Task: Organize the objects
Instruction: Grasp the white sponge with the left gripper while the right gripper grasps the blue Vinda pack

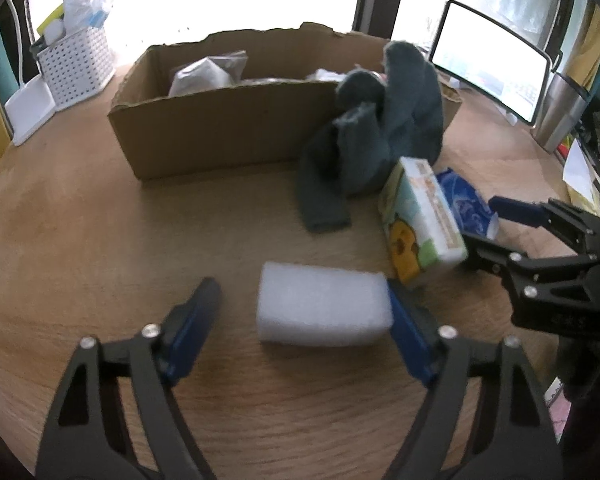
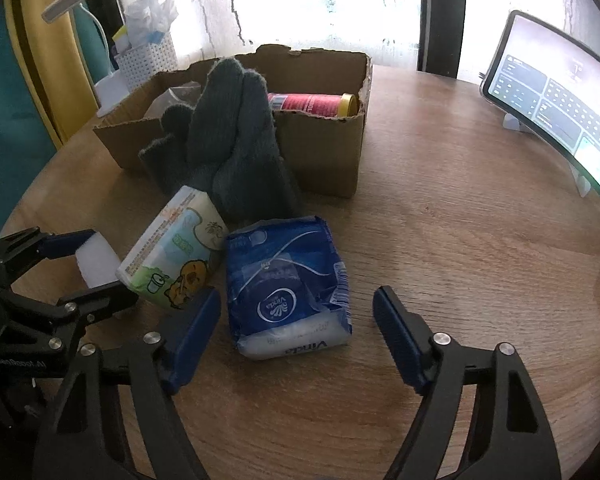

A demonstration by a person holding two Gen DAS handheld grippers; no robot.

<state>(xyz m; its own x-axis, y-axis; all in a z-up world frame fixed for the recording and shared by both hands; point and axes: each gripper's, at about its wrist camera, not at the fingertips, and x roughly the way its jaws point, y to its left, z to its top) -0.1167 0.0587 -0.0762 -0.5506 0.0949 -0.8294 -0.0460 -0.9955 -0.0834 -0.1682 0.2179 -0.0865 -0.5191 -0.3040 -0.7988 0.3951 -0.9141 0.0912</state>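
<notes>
Wooden table (image 2: 440, 200): blue tissue pack (image 2: 288, 284) reads "Vinda", between right tool (image 2: 296, 316) fingers.

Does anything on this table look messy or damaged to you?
Yes. The cardboard box has ragged, torn top edges, and a grey cloth hangs crumpled over its front wall onto the table. The blue tissue pack looks torn open.

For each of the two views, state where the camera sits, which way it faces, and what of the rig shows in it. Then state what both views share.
Left wrist: sits on the left gripper, angled down at the table; white foam block between its fingers, touching only the right-hand pad; right gripper at the picture's right edge.
Right wrist: sits on the right gripper, angled down at the blue tissue pack, fingers clear of it; left gripper at left.
Shared: cardboard box, grey gloves, cartoon tissue pack, tablet.
</notes>
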